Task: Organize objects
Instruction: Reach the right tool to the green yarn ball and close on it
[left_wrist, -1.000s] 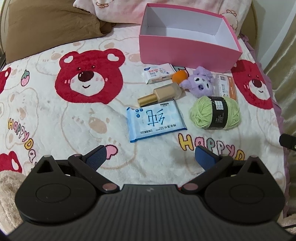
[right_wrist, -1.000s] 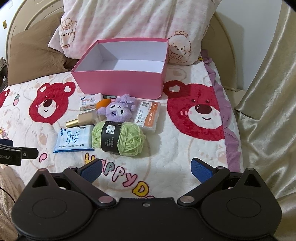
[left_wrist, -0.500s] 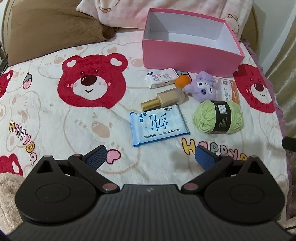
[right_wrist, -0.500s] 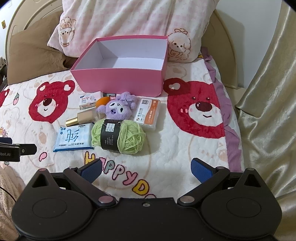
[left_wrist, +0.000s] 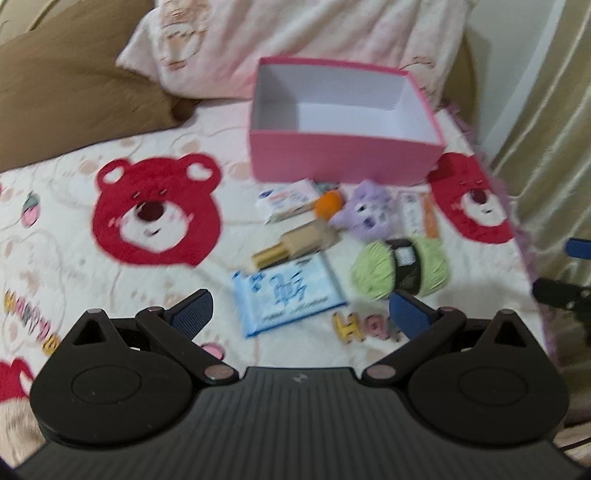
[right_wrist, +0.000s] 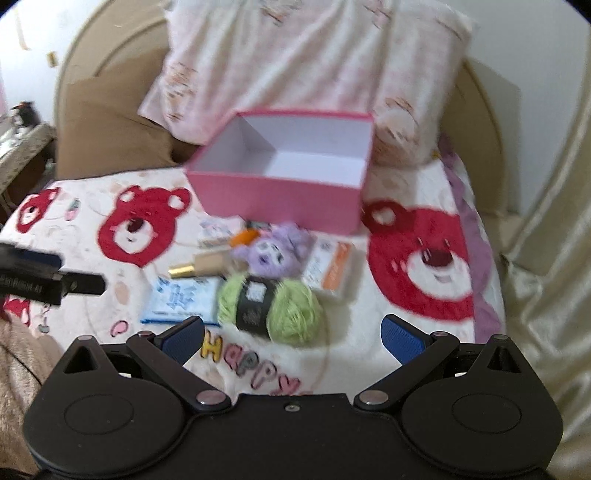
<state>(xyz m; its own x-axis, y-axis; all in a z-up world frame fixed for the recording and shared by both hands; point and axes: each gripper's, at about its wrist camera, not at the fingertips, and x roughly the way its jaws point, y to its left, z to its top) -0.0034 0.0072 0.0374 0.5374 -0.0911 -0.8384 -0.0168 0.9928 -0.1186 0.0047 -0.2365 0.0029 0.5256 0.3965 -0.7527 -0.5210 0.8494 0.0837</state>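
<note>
An empty pink box (left_wrist: 343, 158) (right_wrist: 284, 199) stands on the bear-print blanket. In front of it lie a blue wipes pack (left_wrist: 288, 295) (right_wrist: 183, 299), a gold bottle (left_wrist: 295, 242) (right_wrist: 199, 266), a small white packet (left_wrist: 288, 199), an orange ball (left_wrist: 328, 205), a purple plush (left_wrist: 367, 216) (right_wrist: 275, 253), an orange-white card pack (left_wrist: 419, 214) (right_wrist: 330, 267) and a green yarn ball (left_wrist: 400, 267) (right_wrist: 269, 308). My left gripper (left_wrist: 299, 314) hovers open just before the wipes pack. Open too, my right gripper (right_wrist: 291, 338) hangs near the yarn. Both views are blurred.
A brown pillow (left_wrist: 74, 88) and a pink patterned pillow (left_wrist: 295, 40) lie behind the box. The blanket's purple edge (right_wrist: 476, 236) and a beige curtain (right_wrist: 546, 221) run along the right. Each gripper shows at the side of the other's view.
Both cameras have tilted up and moved forward, so the objects sit lower and closer in view. Nothing was grasped; the jaws stayed open.
</note>
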